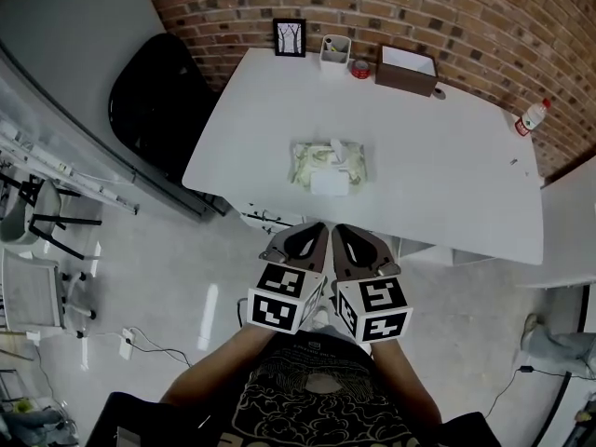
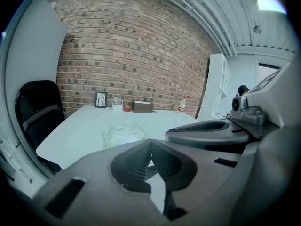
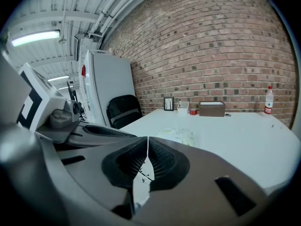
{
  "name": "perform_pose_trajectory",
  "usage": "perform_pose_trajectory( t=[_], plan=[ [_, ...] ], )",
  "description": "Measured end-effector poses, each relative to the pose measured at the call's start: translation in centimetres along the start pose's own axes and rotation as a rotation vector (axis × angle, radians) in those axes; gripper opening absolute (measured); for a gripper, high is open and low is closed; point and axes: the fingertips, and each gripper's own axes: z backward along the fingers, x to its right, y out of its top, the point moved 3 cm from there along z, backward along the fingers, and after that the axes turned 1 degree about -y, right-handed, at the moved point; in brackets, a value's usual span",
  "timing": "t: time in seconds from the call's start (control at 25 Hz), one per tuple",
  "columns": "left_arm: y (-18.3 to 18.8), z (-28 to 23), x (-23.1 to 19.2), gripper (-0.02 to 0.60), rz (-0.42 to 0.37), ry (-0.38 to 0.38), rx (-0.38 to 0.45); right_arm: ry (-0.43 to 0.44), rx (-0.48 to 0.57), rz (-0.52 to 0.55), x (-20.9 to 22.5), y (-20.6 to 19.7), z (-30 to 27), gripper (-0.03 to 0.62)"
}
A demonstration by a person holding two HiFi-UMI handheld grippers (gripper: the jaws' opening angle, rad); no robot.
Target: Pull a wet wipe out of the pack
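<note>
Closest to me, the left tool point(image 1: 318, 231) and the right tool point(image 1: 339, 233) sit side by side, almost touching. I hold them in front of my chest on bent forearms, over the floor and just short of the counter point(image 1: 447, 184) edge. Each tool's jaws are pressed together with nothing between them. The wet wipe pack point(image 1: 329, 164) lies flat mid-counter, ahead of both tools and apart from them.
</note>
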Motion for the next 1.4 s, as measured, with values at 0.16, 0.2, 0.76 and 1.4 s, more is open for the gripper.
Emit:
perform_pose_trajectory(
  t=[0.16,0.2,0.76,1.4],
  plan=[
    [0.7,-1.4,-2.1,0.012,0.005,-0.013,-0.009,-0.013,-0.011,-0.007,0.3,0.7,-2.4,0.018],
    [0.9,-1.8,-2.7,0.012,0.006,-0.017,-0.012,-0.015,-0.012,-0.011,0.4,0.9,-3.1,0.018],
    [3.2,-8.4,-9.3,0.012,0.006,-0.096,-0.047,-0.126,-0.076,-0.031,3.5,2.3,-11.8,0.020],
    [3.8,-13.7,-13.0,0.012,0.009,-0.156,-0.090,-0.238,-0.162,-0.059,6.6,1.3,-17.3,0.021]
  ],
)
